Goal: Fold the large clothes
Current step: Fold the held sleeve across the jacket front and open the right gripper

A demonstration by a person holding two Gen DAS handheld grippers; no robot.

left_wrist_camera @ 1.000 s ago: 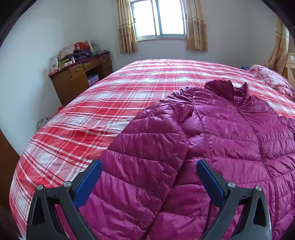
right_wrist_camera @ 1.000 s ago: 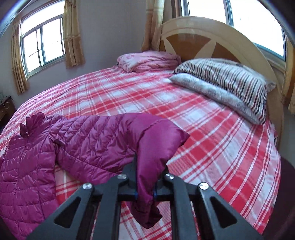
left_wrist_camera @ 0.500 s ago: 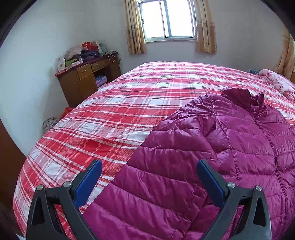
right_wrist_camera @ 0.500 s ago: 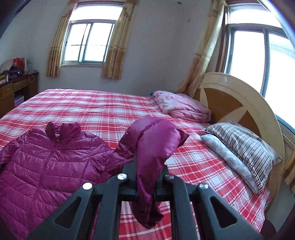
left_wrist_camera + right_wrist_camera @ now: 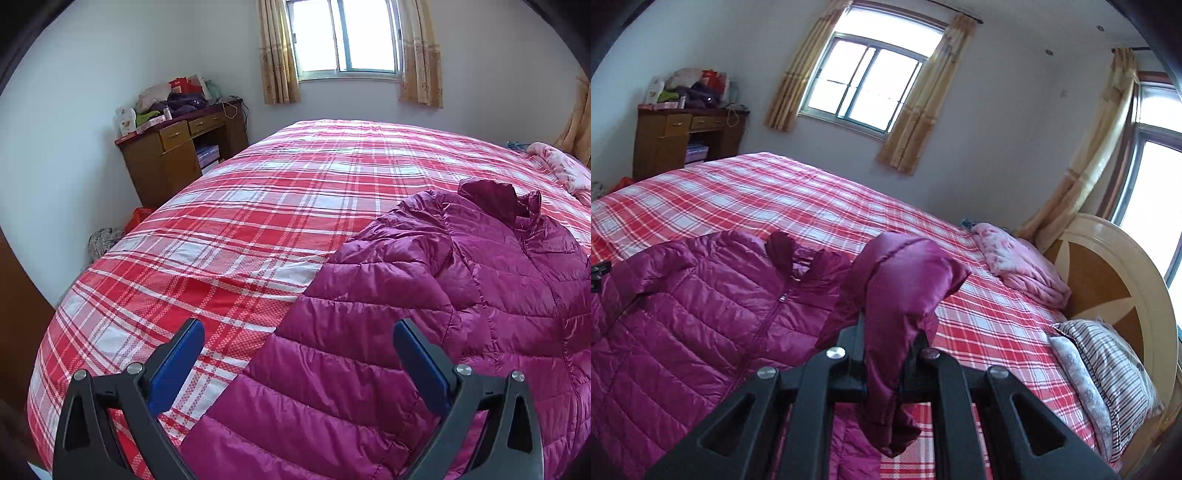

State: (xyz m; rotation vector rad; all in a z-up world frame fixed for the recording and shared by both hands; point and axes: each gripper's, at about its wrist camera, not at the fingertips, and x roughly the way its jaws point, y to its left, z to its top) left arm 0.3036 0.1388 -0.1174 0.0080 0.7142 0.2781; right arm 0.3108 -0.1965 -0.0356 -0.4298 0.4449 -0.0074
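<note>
1. A large bed [image 5: 236, 236] covered with a red and white plaid sheet is seen filling most of both views.
2. A magenta quilted jacket [image 5: 498, 288] is laid front up on the sheet, zipped, with its collar toward the far wall and window; in the left wrist view it occupies the right and lower part of the bed.
3. One sleeve [image 5: 905, 295] of the jacket is lifted off the bed and held above the garment's side, its cuff end draped down between the black arms of the tool.
4. A wooden headboard [image 5: 1108, 280] is seen at the right, with a striped pillow [image 5: 1115, 365] and a folded pink blanket [image 5: 1019, 266] lying near it.
5. A wooden desk [image 5: 177, 155] piled with clothes and boxes is placed in the corner by the wall.
6. The right gripper [image 5: 886, 373] is pressed together, pinching the sleeve.
7. The left gripper [image 5: 295, 354] is spread wide above the jacket's other sleeve and the sheet; nothing is gripped by its blue pads [image 5: 177, 362].
</note>
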